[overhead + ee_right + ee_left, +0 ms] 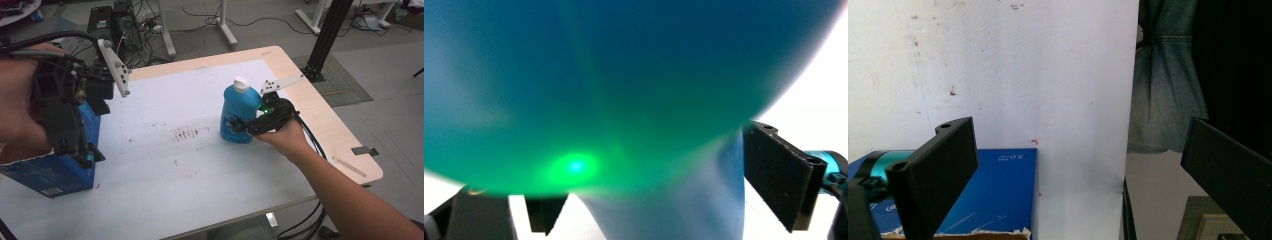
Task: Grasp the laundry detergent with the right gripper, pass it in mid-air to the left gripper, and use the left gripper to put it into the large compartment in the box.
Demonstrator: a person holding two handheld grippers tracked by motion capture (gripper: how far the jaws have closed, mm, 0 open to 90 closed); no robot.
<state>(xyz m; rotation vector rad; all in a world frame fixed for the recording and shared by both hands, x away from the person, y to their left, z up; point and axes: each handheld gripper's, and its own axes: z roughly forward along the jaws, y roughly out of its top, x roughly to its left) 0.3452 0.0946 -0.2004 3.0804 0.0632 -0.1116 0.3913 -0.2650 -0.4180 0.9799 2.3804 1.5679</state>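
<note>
Bottle: blue bottle (239, 116) with a white cap (241, 84), upright on the desk (200, 165), right of centre.
Right claw (239, 125): at the bottle's lower body, jaws spread around it; contact cannot be told.
Left claw (1073, 175): raised at the left, jaws spread, empty, above a blue box (55, 172).

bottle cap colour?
White, on the blue bottle's cap; clearest in the high view.
</note>
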